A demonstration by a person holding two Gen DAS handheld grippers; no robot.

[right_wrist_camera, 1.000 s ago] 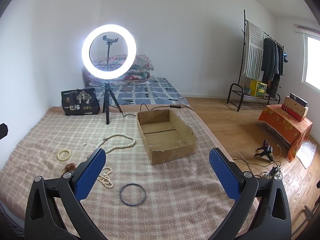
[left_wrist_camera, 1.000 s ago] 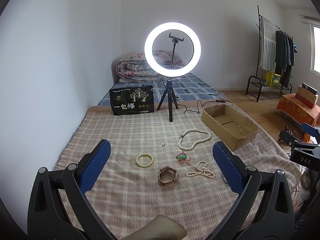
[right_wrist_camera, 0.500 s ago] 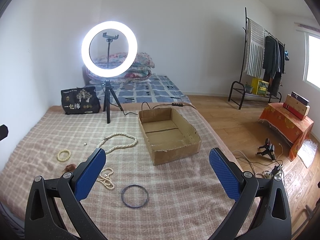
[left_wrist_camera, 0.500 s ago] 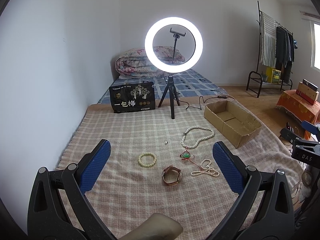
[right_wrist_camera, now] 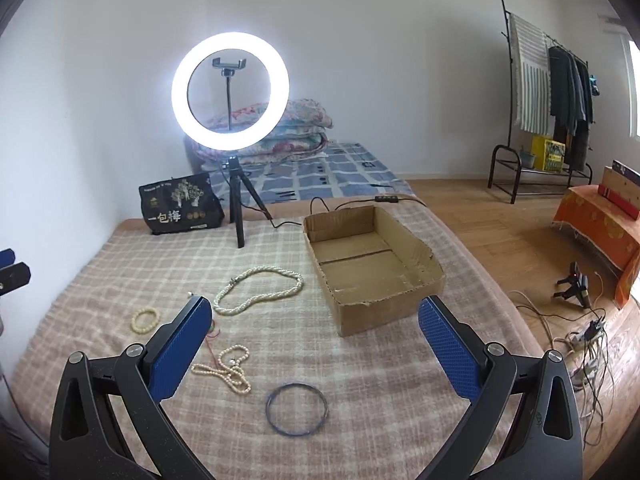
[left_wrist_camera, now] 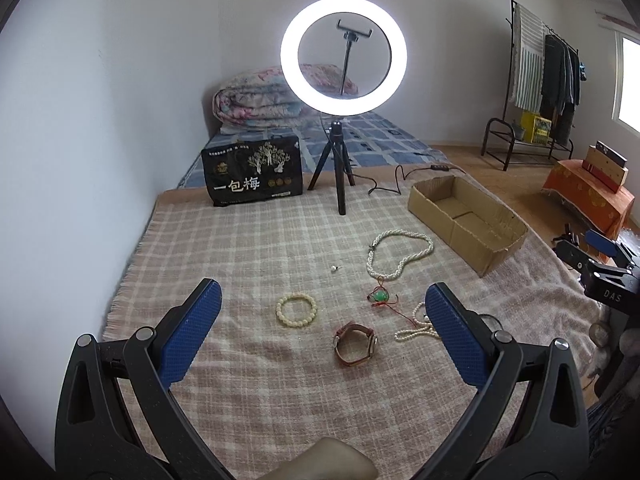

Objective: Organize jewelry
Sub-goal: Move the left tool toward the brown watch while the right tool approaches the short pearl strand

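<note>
Both the left gripper [left_wrist_camera: 322, 334] and right gripper [right_wrist_camera: 314, 342] are hanging spread wide and empty above the plaid blanket [left_wrist_camera: 248, 248], jewelry lying loose there: pearl necklace [right_wrist_camera: 260, 290], bead bracelet [left_wrist_camera: 297, 310], watch [left_wrist_camera: 355, 344], dark bangle [right_wrist_camera: 296, 409], beside the cardboard box [right_wrist_camera: 372, 264].

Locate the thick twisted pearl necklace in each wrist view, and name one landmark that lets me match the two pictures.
Left wrist view: the twisted pearl necklace lies right of centre on the plaid blanket, just left of the cardboard box.
Right wrist view: the necklace lies left of centre, again just left of the box.
Shared landmark: the lit ring light on its tripod, behind the necklace in both.
</note>
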